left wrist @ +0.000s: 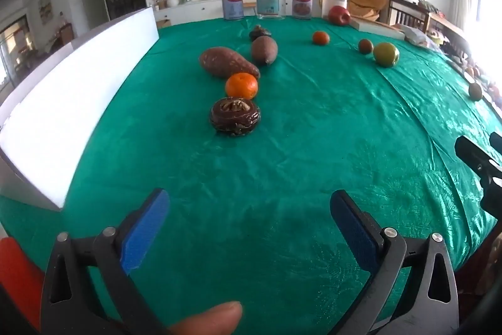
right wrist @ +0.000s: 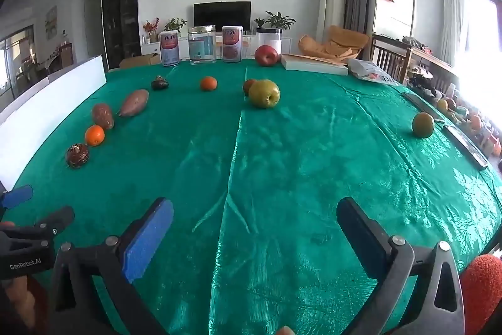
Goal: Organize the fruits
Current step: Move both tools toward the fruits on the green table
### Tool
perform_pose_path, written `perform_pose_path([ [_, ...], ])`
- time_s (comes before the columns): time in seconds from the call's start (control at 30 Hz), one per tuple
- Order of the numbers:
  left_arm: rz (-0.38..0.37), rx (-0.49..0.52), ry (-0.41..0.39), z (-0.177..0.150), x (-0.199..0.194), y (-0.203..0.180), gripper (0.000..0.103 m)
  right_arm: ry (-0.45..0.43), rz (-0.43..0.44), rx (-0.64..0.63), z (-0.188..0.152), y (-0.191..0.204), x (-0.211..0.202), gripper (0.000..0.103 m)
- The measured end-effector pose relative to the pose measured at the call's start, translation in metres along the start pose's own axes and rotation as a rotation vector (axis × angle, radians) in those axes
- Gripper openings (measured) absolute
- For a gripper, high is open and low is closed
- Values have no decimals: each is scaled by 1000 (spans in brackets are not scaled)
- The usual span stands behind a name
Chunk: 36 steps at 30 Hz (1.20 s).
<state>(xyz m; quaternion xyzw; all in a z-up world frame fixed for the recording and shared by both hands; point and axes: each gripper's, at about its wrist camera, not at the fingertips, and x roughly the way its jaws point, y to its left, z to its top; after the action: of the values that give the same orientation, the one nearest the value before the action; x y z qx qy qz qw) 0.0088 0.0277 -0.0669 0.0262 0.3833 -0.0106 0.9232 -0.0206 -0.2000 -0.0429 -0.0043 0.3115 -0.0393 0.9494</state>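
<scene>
both the left hand-held gripper and the right hand-held gripper are spread wide, holding nothing, above the green surface. on the left, in a row going back: a dark brown fruit, an orange, two sweet potatoes. farther right sits a green apple, with a red apple at the back.

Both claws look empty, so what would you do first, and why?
Probably ease the open left gripper forward toward the dark brown fruit: it is the nearest piece, it lies straight ahead on the green cloth, and neither gripper holds anything.
</scene>
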Motion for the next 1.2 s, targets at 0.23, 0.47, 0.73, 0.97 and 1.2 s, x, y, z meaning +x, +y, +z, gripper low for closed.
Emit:
perform_pose_path([
  [0.23,-6,-5,-7,-1,-1,0,103,-17,5,5,2,-7,-2,103],
  [0.47,-17,-17,-32,2,-6,3,103,-78,-8,-6,4,1,-18,103],
  [0.73,-16,-28,-18,4,0,6,103,-44,-1,-19,0,7,-13,103],
  [0.97,-13,-27,-30,3,-2,7,103,-108,-6,-48,0,12,-17,103],
  [1.2,-8,-22,-31,2,-3,7,103,-105,-10,-55,0,12,-18,103],
])
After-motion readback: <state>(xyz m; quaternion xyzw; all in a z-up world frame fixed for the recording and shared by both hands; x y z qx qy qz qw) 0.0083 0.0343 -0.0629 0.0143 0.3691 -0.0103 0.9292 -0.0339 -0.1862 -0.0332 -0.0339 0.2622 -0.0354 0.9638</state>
